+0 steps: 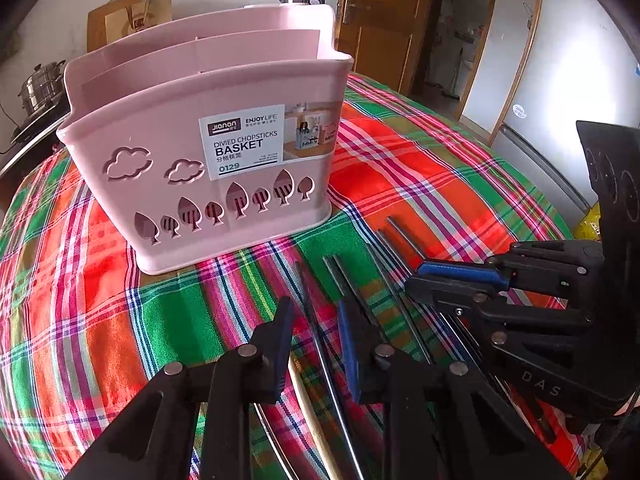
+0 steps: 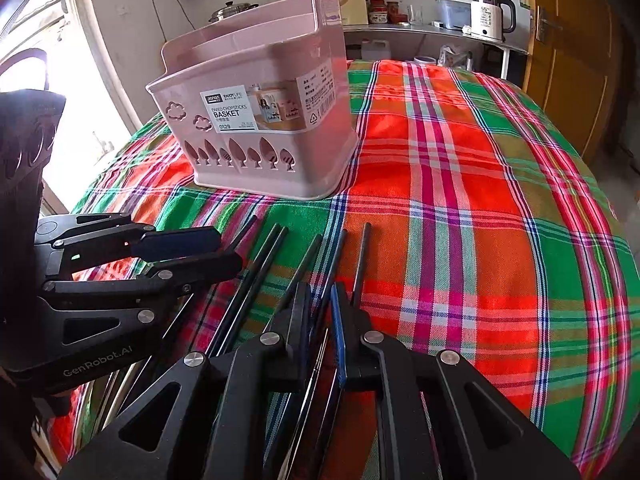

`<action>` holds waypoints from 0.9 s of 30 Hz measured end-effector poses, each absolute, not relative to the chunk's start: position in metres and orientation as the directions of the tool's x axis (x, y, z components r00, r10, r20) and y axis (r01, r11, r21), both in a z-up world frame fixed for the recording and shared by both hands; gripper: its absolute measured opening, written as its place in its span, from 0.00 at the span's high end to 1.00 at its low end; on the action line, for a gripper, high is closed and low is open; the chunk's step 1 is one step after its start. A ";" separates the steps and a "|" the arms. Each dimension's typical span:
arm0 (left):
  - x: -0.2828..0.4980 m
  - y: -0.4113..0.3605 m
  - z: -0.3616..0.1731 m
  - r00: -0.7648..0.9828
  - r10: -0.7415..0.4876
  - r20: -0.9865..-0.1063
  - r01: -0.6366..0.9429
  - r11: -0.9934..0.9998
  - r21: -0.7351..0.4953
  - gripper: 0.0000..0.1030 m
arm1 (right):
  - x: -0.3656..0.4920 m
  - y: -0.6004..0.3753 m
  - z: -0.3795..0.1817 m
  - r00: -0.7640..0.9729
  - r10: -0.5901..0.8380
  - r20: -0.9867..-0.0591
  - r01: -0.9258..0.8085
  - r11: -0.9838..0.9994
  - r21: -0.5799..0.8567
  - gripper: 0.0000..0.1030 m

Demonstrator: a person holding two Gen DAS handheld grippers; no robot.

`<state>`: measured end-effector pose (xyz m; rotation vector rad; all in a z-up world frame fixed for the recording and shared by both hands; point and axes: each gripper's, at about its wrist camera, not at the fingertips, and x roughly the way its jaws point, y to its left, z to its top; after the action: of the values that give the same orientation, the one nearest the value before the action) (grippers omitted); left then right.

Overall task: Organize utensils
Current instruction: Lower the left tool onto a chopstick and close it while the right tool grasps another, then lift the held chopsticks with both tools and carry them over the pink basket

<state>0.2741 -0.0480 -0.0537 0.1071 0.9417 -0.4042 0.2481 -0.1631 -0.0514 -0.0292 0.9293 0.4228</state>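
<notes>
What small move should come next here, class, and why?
Probably lift both grippers toward the basket. The right gripper looks shut on a chopstick, and the left gripper has narrowed around another; the rest lie on the cloth, and no utensils show in the basket.

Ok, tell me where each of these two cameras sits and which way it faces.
Left wrist: sits on the left gripper, looking down along its fingers at chopsticks on the plaid cloth, pink basket beyond; the right gripper enters from the right.
Right wrist: sits on the right gripper, looking down over chopsticks towards the pink basket; the left gripper enters from the left.
Shared: basket, chopsticks, cloth, both grippers.
</notes>
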 end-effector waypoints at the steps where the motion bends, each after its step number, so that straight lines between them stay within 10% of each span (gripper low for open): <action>1: 0.276 -0.049 -0.055 0.514 -0.291 -0.807 0.384 0.919 -0.087 0.80 | 0.250 -0.163 -0.051 0.521 0.338 -0.784 -0.364 0.919 0.154 0.90; 27: 0.267 -0.047 -0.006 0.543 -0.333 -0.771 0.379 0.916 -0.128 0.94 | 0.248 -0.167 -0.016 0.548 0.367 -0.752 -0.375 0.911 0.171 0.94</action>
<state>0.2665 -0.0467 -0.0056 0.0560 0.9029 -0.4226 0.2483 -0.1674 -0.0165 -0.0099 0.8881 0.4398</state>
